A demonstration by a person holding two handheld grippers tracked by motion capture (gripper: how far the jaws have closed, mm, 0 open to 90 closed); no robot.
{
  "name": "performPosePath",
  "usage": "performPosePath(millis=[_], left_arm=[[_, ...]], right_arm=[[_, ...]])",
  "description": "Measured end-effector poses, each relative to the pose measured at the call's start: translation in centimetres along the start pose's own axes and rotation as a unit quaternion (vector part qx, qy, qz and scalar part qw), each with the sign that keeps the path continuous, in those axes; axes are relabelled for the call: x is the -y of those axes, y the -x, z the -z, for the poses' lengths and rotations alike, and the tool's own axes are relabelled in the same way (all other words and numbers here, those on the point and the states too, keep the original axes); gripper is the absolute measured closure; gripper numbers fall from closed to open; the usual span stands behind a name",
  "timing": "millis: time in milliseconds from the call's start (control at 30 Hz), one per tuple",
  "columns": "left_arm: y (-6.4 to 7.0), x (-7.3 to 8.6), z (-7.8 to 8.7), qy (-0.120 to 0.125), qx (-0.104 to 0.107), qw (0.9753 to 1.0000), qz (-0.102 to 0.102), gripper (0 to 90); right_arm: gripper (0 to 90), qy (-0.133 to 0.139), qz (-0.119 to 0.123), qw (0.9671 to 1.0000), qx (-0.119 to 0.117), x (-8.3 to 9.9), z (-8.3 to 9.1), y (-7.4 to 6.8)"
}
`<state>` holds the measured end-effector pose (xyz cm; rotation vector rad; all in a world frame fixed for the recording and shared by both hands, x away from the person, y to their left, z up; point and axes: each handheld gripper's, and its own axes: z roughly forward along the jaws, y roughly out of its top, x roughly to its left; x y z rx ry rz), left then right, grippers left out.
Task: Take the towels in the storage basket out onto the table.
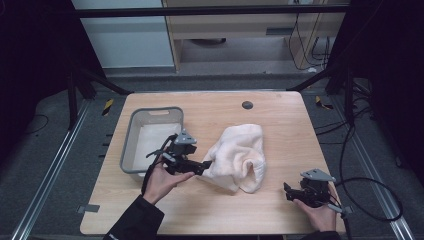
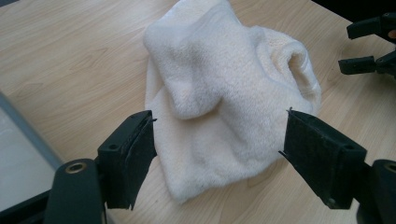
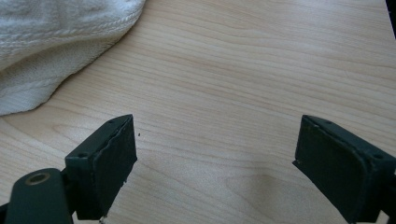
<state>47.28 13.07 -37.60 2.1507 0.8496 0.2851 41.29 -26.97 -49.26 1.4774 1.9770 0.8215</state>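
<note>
A crumpled cream towel (image 1: 239, 156) lies in the middle of the wooden table (image 1: 280, 120). My left gripper (image 1: 204, 165) is at the towel's left edge, open, its jaws spread on either side of the near end of the towel (image 2: 219, 98) without closing on it. My right gripper (image 1: 287, 191) rests open near the table's front right, a little clear of the towel, whose hem (image 3: 56, 42) lies at the upper left of its view. Nothing sits between its pads (image 3: 114, 158). The right gripper (image 2: 369, 44) is also seen far off in the left gripper view.
A grey plastic bin (image 1: 131, 135) stands on the table's left side, just behind my left hand; its rim (image 2: 28, 135) is beside the left jaw. A round cable hole (image 1: 247, 105) is at the back. Black cable (image 1: 372, 200) loops off the right edge.
</note>
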Motion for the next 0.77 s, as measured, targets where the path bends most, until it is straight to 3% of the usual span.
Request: performPosePath(millis=[767], left_arm=[[-1.4, 7.5, 5.3, 0.031, -0.039, 0.9982, 0.033, 24.1]], right_arm=[[12.1, -0.002, -0.005, 1.0000, 0.004, 0.2, 0.0, 0.1]])
